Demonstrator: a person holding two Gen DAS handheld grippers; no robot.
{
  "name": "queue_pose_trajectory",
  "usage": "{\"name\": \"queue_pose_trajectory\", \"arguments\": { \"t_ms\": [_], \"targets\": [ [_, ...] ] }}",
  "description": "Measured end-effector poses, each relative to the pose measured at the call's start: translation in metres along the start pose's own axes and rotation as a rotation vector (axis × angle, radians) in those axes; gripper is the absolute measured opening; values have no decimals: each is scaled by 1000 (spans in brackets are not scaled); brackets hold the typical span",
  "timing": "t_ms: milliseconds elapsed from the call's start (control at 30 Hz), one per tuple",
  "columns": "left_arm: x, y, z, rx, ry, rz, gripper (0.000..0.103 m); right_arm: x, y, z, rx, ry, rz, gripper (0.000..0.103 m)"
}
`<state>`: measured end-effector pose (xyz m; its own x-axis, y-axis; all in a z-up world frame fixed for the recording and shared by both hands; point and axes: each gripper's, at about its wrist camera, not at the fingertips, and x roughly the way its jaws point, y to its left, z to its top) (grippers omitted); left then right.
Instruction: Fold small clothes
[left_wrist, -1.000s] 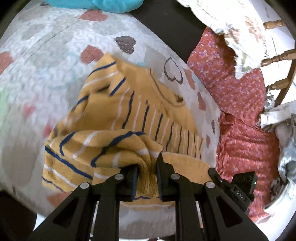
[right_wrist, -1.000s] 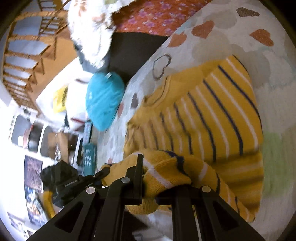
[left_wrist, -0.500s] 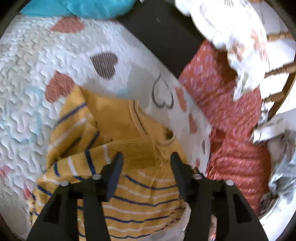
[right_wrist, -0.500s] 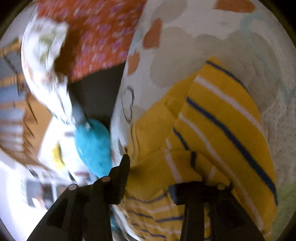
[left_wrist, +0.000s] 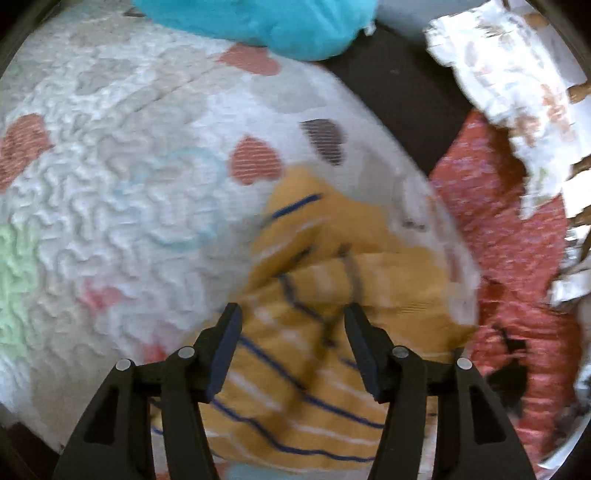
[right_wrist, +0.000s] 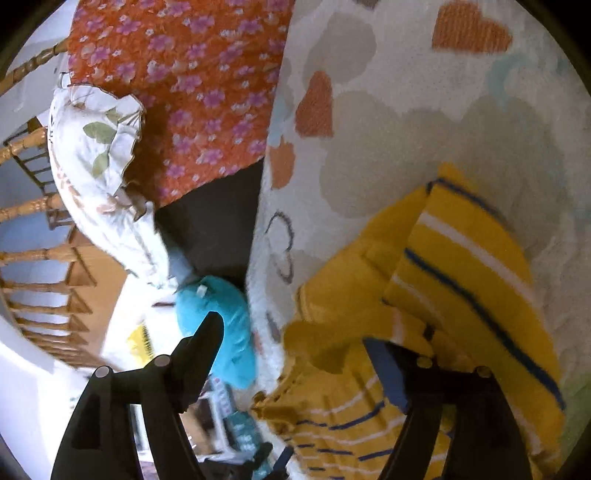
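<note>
A small yellow sweater (left_wrist: 332, 295) with navy and white stripes lies folded over on a quilted heart-print blanket (left_wrist: 122, 192). My left gripper (left_wrist: 291, 321) is open, its jaws spread wide just above the sweater, holding nothing. In the right wrist view the same sweater (right_wrist: 461, 280) lies folded on the blanket (right_wrist: 424, 110). My right gripper (right_wrist: 295, 332) is open wide over the sweater's neck edge, empty. The left view is blurred by motion.
A turquoise cushion (left_wrist: 266, 18) lies at the blanket's far edge, also in the right wrist view (right_wrist: 225, 325). An orange floral quilt (right_wrist: 177, 81) and a white leaf-print pillow (right_wrist: 96, 173) lie beyond a dark gap (right_wrist: 218, 229). A wooden railing (right_wrist: 33, 229) stands at left.
Both grippers let go of the sweater's lower edge after carrying it over the top half, then opened wide and pulled back. The sweater now lies folded.
</note>
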<state>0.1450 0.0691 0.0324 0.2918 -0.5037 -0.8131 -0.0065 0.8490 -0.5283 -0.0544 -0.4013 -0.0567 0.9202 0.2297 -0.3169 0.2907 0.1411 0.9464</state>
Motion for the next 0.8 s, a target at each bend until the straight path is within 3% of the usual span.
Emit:
{"name": "queue_pose_trajectory", "arguments": {
  "t_ms": [133,300,400,433,467,500,533,633,800],
  "targets": [
    [7,24,-1,-22,3,76,57,-7,27,-7,-98,-38,-30,82],
    [4,43,4,-83,35,-11,57,-3,83,-23,-217,-76,20,82],
    [-8,46,9,-96,10,-43,57,28,113,-49,-327,33,-16,79],
    [-13,47,12,-100,-3,-55,57,48,121,-67,-395,113,-68,72],
    [-19,48,15,-104,-19,-63,57,67,125,-84,-457,181,-131,45],
    [-22,50,17,-108,-29,-66,57,88,128,-105,-531,251,-203,24],
    [-26,53,20,-116,-38,-70,57,111,129,-126,-611,312,-269,19],
    [-31,63,27,-152,-43,-85,57,161,126,-170,-747,390,-367,18],
    [-36,77,36,-198,-49,-94,57,245,117,-204,-867,444,-579,19]
  ]
}}
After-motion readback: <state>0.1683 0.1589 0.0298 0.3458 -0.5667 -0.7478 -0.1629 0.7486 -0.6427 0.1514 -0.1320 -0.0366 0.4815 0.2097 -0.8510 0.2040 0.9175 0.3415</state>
